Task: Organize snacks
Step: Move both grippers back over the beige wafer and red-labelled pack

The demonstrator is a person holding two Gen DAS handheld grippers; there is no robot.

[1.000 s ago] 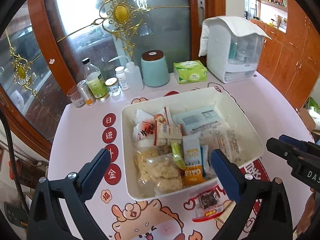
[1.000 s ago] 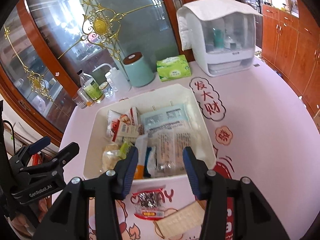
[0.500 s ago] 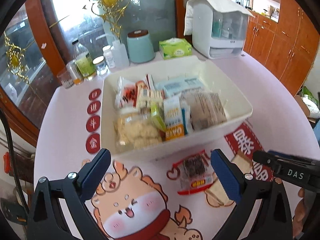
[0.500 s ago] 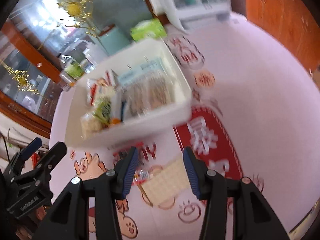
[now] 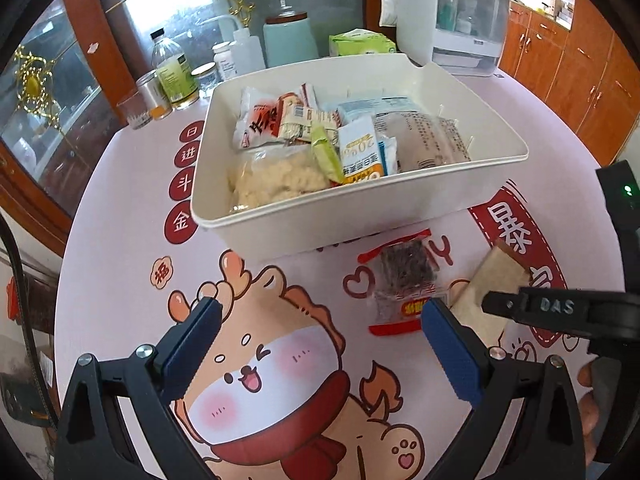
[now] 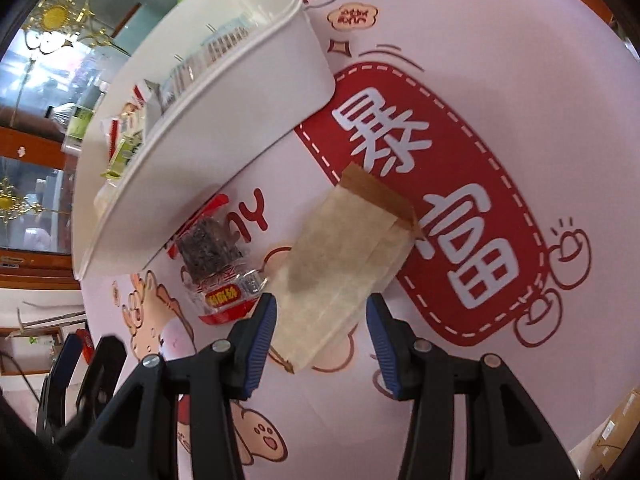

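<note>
A white bin (image 5: pixel 360 204) full of snack packets stands on the pink table; it also shows in the right wrist view (image 6: pixel 224 92). In front of it lie a red-edged packet with a dark snack (image 5: pixel 404 284) (image 6: pixel 218 268) and a flat tan paper-wrapped snack (image 5: pixel 494 288) (image 6: pixel 344 256). My right gripper (image 6: pixel 320 316) is open, its fingers on either side of the tan snack's near end, low over the table. My left gripper (image 5: pixel 320 344) is open and empty above the cartoon print, left of the red packet.
Bottles and jars (image 5: pixel 172 72), a teal canister (image 5: pixel 290 42), a green tissue pack (image 5: pixel 360 44) and a white appliance (image 5: pixel 448 20) stand behind the bin. Wooden cabinets (image 5: pixel 568 64) are at the right. The table edge curves close on the left.
Both grippers have pulled back and dropped toward the table. The right one has tilted down and come in over the tan snack, which now lies between its fingers.
</note>
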